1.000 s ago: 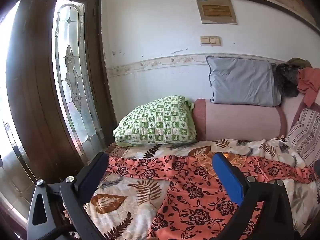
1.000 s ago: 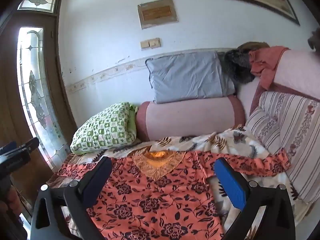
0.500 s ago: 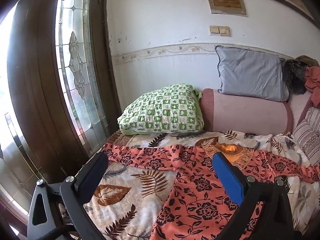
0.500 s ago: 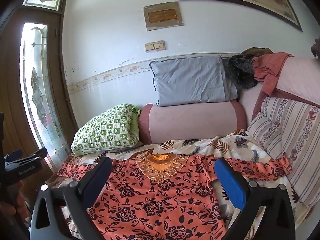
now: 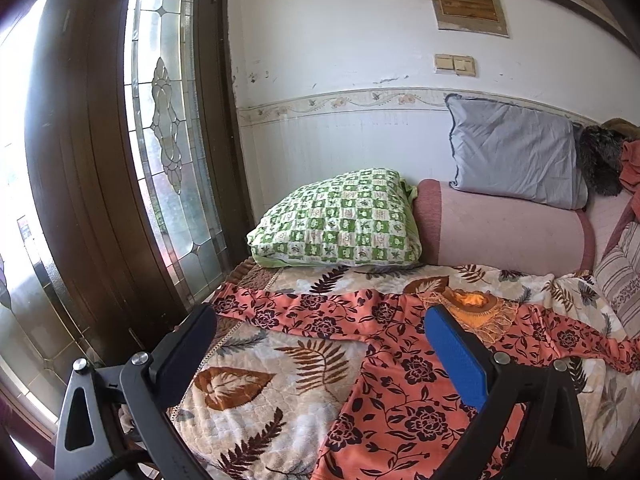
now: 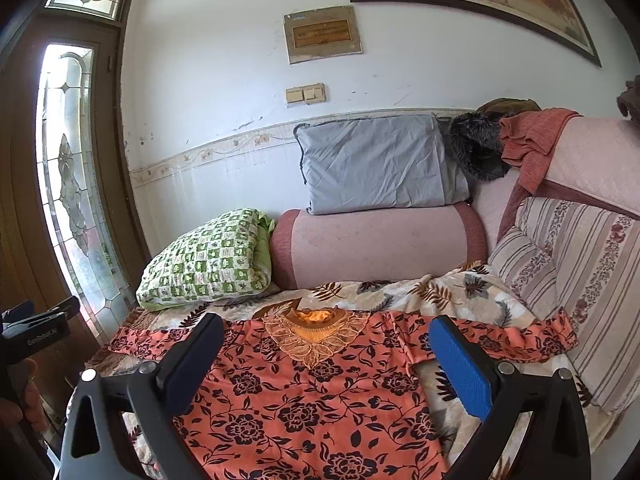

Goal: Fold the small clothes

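An orange top with a dark flower print [image 6: 304,404] lies spread flat on the leaf-patterned blanket [image 6: 452,292], front up, lace collar [image 6: 316,332] toward the far end, both sleeves stretched out sideways. In the left wrist view the same top [image 5: 404,396] lies to the right, its left sleeve [image 5: 280,312] reaching toward the door. My left gripper [image 5: 320,328] is open and empty, above the blanket's left part. My right gripper [image 6: 324,332] is open and empty, above the top's chest. The left gripper also shows at the left edge of the right wrist view [image 6: 36,328].
A green checked pillow [image 5: 340,220] and a pink bolster [image 6: 380,244] lie at the far end, a grey pillow [image 6: 376,168] on the bolster. Striped cushions [image 6: 576,280] line the right side. A wooden door with leaded glass [image 5: 168,128] stands close on the left.
Both grippers have drawn back and risen a little; the top now shows lower and further off. The left view has swung toward the door. Both stay open.
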`<state>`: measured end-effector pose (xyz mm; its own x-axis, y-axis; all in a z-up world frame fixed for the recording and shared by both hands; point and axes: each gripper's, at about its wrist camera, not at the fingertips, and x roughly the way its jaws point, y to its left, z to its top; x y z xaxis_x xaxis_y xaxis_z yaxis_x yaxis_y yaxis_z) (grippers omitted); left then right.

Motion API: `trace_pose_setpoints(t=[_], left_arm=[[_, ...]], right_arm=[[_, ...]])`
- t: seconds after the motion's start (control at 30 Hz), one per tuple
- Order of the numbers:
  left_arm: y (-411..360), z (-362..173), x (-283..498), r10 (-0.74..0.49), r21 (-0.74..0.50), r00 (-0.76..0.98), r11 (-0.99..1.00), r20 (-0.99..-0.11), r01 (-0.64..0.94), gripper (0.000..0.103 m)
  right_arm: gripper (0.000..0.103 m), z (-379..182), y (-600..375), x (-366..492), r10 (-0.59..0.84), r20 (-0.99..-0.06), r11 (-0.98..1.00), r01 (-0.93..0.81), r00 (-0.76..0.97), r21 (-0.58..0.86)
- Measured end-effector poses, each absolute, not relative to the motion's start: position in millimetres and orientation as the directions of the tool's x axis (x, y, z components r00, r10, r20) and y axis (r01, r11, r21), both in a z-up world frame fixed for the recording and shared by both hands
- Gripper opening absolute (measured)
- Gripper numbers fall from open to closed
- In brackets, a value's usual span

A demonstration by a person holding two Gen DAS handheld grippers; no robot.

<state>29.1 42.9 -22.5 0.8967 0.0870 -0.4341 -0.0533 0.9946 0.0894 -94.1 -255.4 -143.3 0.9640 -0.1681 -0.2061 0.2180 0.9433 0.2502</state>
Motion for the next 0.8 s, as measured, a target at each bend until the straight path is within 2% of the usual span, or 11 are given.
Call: trace_pose_setpoints(t=[0.8], left_arm=[[46.2, -20.4, 29.8, 0.102, 0.091, 0.899, 0.993, -0.426, -0.069, 0.103]], right_arm=[[0.103, -143.5, -258.6, -92.2, -0.170, -0.211, 0.943, 0.221, 0.963, 0.249]])
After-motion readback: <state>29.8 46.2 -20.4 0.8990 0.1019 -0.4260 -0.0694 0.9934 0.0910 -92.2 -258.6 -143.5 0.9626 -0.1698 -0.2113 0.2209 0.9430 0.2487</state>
